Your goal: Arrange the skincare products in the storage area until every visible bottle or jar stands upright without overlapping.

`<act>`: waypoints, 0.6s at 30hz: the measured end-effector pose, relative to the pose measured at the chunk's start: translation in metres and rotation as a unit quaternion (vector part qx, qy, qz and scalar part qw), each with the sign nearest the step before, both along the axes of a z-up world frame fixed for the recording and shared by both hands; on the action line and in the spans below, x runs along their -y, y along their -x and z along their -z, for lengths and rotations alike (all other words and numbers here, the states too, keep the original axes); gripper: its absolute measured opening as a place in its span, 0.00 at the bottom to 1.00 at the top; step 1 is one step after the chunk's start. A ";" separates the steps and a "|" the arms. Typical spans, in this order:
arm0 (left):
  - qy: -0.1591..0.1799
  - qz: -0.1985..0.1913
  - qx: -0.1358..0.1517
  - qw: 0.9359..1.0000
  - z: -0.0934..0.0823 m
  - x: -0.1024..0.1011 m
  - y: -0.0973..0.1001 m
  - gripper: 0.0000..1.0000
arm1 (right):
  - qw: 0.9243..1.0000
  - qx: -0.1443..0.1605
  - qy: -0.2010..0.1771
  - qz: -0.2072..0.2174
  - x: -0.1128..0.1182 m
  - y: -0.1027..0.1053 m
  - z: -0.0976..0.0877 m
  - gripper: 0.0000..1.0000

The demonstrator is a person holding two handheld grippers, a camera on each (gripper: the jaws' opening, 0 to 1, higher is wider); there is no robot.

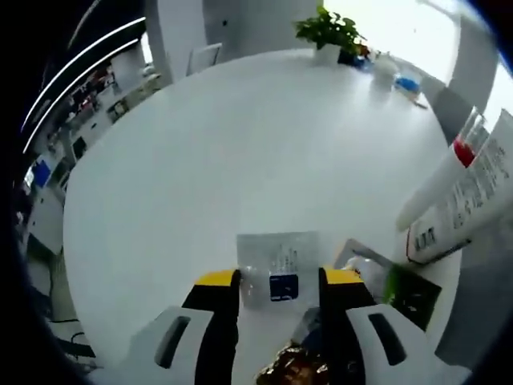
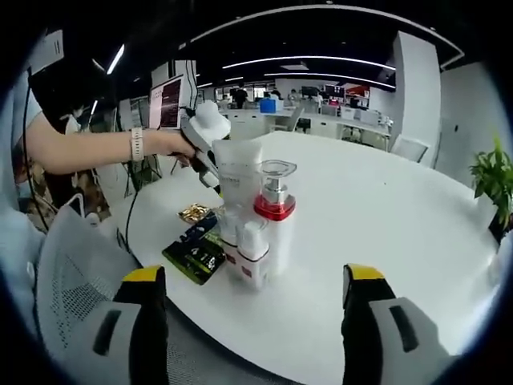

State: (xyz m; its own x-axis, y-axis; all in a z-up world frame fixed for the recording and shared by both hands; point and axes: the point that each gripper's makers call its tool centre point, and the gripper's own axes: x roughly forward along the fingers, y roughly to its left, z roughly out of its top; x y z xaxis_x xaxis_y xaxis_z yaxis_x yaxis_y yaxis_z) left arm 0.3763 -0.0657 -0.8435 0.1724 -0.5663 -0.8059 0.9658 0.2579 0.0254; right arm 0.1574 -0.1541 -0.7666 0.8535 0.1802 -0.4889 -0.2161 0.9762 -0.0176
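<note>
While the left tool (image 1: 279,282) is closing its jaws on a clear bottle (image 1: 276,273) lying on the white table (image 1: 208,160), the right tool (image 2: 255,298) is hanging wide open and empty, facing the upright skincare bottles (image 2: 256,233) standing near the table's edge.

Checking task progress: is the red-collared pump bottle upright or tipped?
Upright. In the right gripper view the pump bottle stands on the white table, clear cap on top, beside smaller white bottles.
</note>
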 end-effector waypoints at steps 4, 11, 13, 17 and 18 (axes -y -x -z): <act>0.003 0.023 -0.001 1.000 -0.010 -0.010 0.011 0.36 | 1.000 0.011 0.009 0.004 0.000 -0.002 -0.004 0.99; -0.012 0.062 0.011 0.998 -0.015 -0.029 0.027 0.36 | 1.000 0.020 0.011 0.000 -0.005 0.002 -0.012 0.99; -0.021 0.072 0.014 0.997 -0.016 -0.037 0.033 0.36 | 1.000 0.025 0.008 -0.004 -0.008 0.003 -0.014 1.00; -0.033 0.101 0.017 0.994 -0.017 -0.048 0.045 0.36 | 0.999 0.038 0.009 -0.016 -0.014 0.005 -0.021 1.00; -0.038 0.108 0.016 0.993 -0.017 -0.051 0.048 0.36 | 0.999 0.039 0.012 -0.017 -0.014 0.005 -0.022 1.00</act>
State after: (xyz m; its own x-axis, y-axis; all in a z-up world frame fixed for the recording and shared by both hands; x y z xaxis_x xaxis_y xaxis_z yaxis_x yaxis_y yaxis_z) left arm 0.3285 -0.0147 -0.8267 0.0802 -0.5309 -0.8436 0.9968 0.0405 0.0692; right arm 0.1526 -0.1402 -0.7450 0.8833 0.1977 -0.4252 -0.2455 0.9675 -0.0601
